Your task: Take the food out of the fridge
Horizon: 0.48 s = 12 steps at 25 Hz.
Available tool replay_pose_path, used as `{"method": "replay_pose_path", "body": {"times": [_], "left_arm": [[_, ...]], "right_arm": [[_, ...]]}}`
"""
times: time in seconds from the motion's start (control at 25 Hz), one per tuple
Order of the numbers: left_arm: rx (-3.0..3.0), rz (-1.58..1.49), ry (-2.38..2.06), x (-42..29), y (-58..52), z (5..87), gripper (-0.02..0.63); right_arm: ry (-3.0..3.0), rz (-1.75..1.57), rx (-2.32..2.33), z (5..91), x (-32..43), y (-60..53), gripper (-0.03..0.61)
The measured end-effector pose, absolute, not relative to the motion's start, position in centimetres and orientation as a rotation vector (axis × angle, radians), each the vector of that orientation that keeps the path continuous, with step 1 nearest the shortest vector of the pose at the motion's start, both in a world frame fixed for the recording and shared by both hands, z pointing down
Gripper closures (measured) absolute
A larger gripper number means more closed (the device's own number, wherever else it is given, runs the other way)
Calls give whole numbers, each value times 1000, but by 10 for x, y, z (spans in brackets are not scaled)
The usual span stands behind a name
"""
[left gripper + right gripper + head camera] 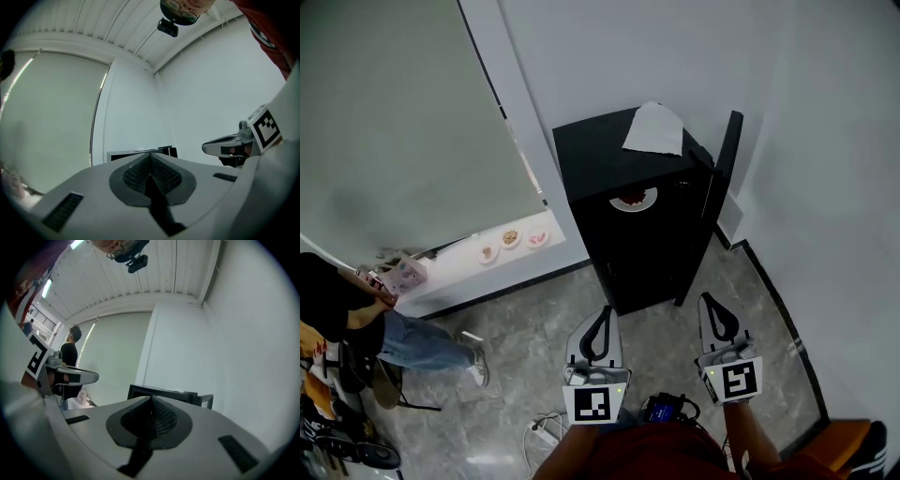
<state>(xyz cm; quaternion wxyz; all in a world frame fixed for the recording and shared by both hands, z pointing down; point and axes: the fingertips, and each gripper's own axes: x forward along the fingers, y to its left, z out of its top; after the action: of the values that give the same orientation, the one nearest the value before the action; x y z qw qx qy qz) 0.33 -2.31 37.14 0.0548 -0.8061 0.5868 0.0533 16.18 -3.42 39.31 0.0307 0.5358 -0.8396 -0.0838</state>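
Observation:
A black mini fridge (647,216) stands against the white wall, its door (722,178) swung open on the right. Inside, near the top, a white plate of reddish food (635,200) shows. A white cloth (654,129) lies on the fridge top. My left gripper (604,311) and right gripper (710,300) hover side by side over the floor just in front of the fridge, both shut with nothing held. In the left gripper view the shut jaws (150,158) point at the fridge top (140,153). The right gripper view shows the same, with shut jaws (152,400) below the fridge (164,393).
A white sill (487,258) to the fridge's left carries three small dishes of food (511,238). A person (356,323) sits at the far left. A power strip (546,431) and cables lie on the grey marble floor near my feet. A wall runs close on the right.

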Motion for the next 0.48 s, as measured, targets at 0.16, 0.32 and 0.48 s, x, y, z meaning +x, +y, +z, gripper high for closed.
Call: {"method": "replay_pose_path", "body": {"times": [0.16,0.32,0.48], "left_arm": [[-2452,168,1788,-2,-41,374,598],[-2471,172,1766,-9,-63,376,599],[-2501,184,1721,-23,-90,377,598]], "right_arm": [[-2583,-252,1643,395,155,-51,557],[-2562,-256,1662,395,143,-72,557],[-2520,-258,1702,394,130,-93,557]]}}
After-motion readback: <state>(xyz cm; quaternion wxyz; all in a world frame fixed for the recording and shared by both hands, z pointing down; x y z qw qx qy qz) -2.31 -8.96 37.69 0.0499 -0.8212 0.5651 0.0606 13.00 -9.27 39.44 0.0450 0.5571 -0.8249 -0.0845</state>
